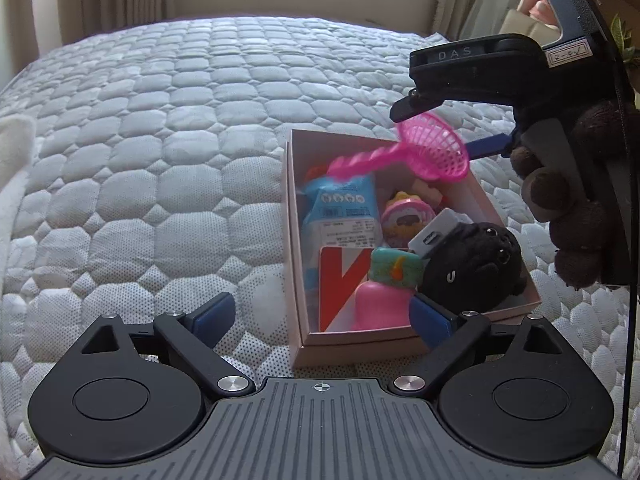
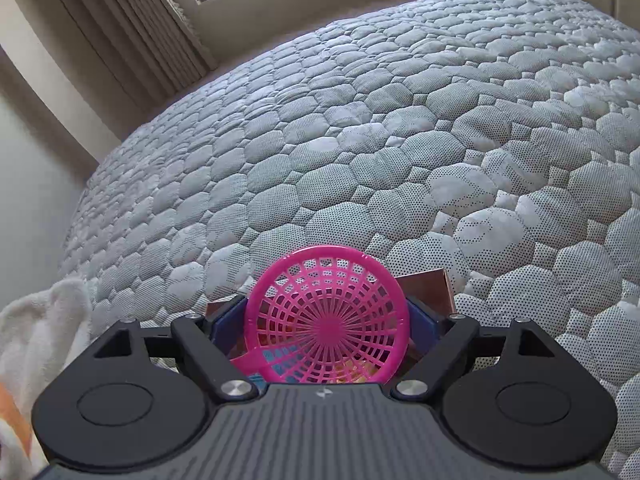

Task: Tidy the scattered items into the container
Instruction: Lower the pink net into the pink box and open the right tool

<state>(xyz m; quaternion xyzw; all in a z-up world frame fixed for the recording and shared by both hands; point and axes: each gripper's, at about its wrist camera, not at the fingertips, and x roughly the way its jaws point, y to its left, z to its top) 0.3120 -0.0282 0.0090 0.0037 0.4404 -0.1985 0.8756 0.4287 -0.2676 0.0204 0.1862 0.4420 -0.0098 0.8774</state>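
Note:
A pale pink cardboard box (image 1: 294, 248) lies on the quilted bed and holds a blue packet (image 1: 340, 208), a round pink toy (image 1: 404, 220), a white adapter (image 1: 436, 236), a black plush pug (image 1: 476, 264), a red-and-white card (image 1: 344, 280) and a pink bottle with a teal cap (image 1: 380, 304). My left gripper (image 1: 322, 316) stands open over the box's near end with nothing between its pads. Above the box's far right corner, my right gripper (image 1: 440, 130) (image 2: 326, 316) is shut on a pink plastic strainer (image 1: 436, 148) (image 2: 328, 328). Its handle slants down toward the blue packet.
The grey quilted mattress (image 1: 160, 140) (image 2: 440, 140) spreads wide to the left of the box and beyond it. A white fluffy cloth (image 1: 16, 152) (image 2: 48, 320) lies at the left edge. A brown fuzzy-covered hand (image 1: 576, 232) carries the right gripper. Curtains and a window stand behind the bed.

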